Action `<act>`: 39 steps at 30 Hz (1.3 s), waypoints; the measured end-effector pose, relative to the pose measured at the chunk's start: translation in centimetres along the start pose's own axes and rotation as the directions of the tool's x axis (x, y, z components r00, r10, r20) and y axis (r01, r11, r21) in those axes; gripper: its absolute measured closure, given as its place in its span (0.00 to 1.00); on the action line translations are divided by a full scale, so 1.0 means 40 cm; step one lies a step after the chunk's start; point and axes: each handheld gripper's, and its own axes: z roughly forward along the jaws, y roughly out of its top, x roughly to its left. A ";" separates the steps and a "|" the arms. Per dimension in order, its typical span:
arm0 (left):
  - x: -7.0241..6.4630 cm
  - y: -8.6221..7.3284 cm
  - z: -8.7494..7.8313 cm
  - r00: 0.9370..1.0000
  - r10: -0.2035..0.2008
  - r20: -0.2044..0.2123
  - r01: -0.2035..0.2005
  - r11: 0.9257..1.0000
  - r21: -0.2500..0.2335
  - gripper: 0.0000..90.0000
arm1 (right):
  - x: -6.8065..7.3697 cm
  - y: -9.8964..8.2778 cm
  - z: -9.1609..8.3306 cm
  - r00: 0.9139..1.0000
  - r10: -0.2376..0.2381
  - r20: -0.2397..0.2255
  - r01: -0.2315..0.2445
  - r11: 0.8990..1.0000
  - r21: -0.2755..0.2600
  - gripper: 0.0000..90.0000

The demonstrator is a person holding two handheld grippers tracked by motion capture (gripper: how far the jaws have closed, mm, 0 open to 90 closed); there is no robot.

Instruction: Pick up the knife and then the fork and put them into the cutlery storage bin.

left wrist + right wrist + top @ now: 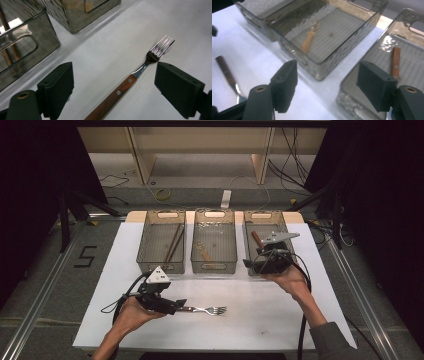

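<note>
A fork (210, 310) with a wooden handle lies flat on the white mat (260, 320), tines to the right. My left gripper (181, 306) rests at its handle end. In the left gripper view the fork (150, 56) runs between the jaws of the left gripper (115, 75), which stand wide on either side without touching it. My right gripper (252, 265) hovers at the near end of the right bin (246, 240). It (328, 75) is open with nothing between its jaws, which straddle the gap between the middle bin (312, 67) and the right bin (352, 82).
Three smoky clear bins stand in a row at the back of the mat. The left bin (145, 245) holds brown chopsticks (174, 242), the middle bin (194, 245) a wooden-handled utensil (309, 40), the right bin a wooden-handled piece (395, 62).
</note>
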 end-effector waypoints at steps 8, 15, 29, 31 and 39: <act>0.002 0.009 0.008 1.000 0.004 0.019 -0.005 0.999 0.045 0.17 | 0.035 -0.061 -0.033 0.999 0.012 -0.040 -0.013 0.999 -0.043 0.35; 0.005 0.027 0.011 1.000 0.009 0.015 -0.011 0.995 0.098 0.17 | 0.049 -0.107 -0.057 0.997 0.019 -0.071 -0.025 0.997 -0.074 0.34; 0.008 0.030 0.058 0.998 0.028 0.059 -0.044 0.960 0.275 0.20 | 0.077 -0.167 -0.065 0.994 0.023 -0.105 -0.030 0.998 -0.057 0.32; 0.008 0.029 0.061 0.998 0.035 0.061 -0.051 0.957 0.285 0.22 | 0.081 -0.172 -0.071 0.994 0.019 -0.110 -0.026 0.998 -0.061 0.32; 0.016 0.026 0.081 0.995 0.073 0.062 -0.090 0.935 0.343 0.26 | 0.098 -0.192 -0.079 0.992 0.018 -0.124 -0.025 0.998 -0.053 0.31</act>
